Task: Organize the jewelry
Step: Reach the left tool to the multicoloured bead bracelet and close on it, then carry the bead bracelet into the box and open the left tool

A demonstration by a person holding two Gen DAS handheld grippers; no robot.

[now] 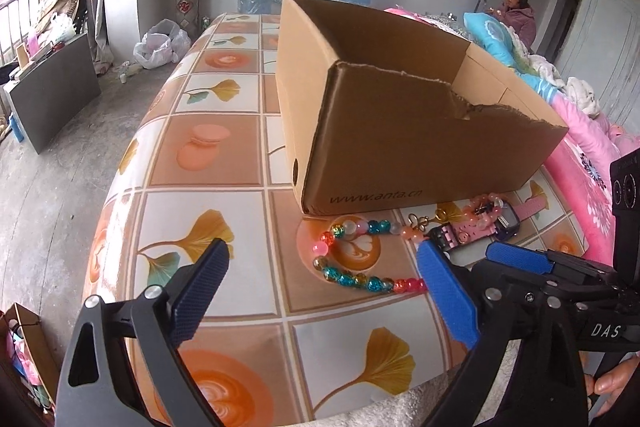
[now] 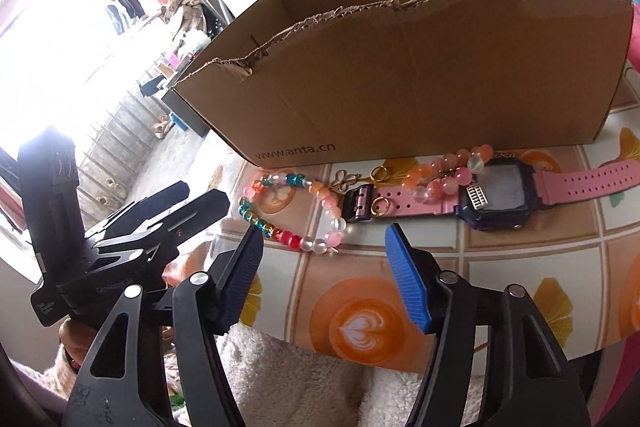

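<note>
Left gripper [image 1: 322, 255] jaws wide apart, empty, over tablecloth [image 1: 224, 163]; multicoloured bead bracelet [image 2: 290, 213] flat on cloth just before cardboard box [image 2: 400, 75]; right gripper [image 2: 324, 239] jaws part-open, holding nothing, near bracelet's nearest beads; pink bead bracelet [image 2: 448, 171] draped on pink-strapped watch [image 2: 500, 195], touching it, beside box front wall.

Soft daylight; the window [image 2: 60, 39] blows out white at upper left, fisheye bends the edges, focus stays sharp.
</note>
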